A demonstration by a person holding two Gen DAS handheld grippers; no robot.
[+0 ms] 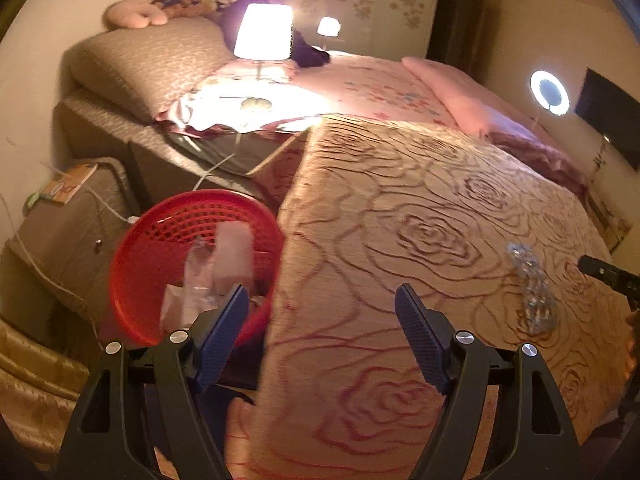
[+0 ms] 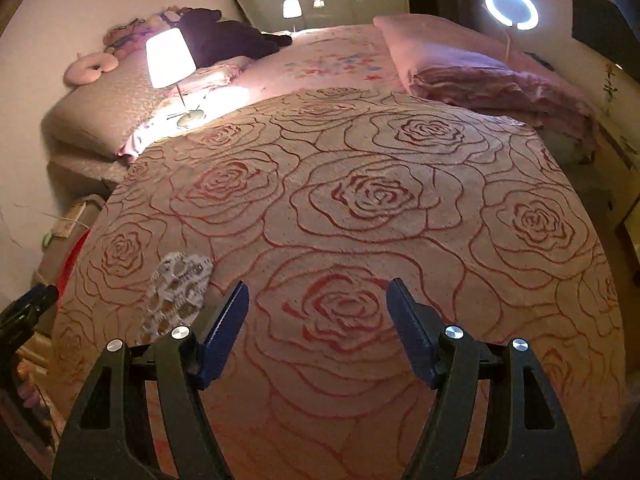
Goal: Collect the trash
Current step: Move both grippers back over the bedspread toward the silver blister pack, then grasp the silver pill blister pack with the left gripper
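The rose-patterned bedspread was spread across mid-frame, and the red basket with paper scraps was seen lower left. A crumpled clear wrapper lay at lower left on the bedspread. The left gripper and right gripper were held wide apart, nothing gripped.

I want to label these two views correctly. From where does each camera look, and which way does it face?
Left wrist: on the left gripper, angled down over the bed's edge at the red basket; its open fingers show.
Right wrist: on the right gripper, angled down across the blanket; its open fingers show.
Shared: blanket, wrapper, lamp, ring light.
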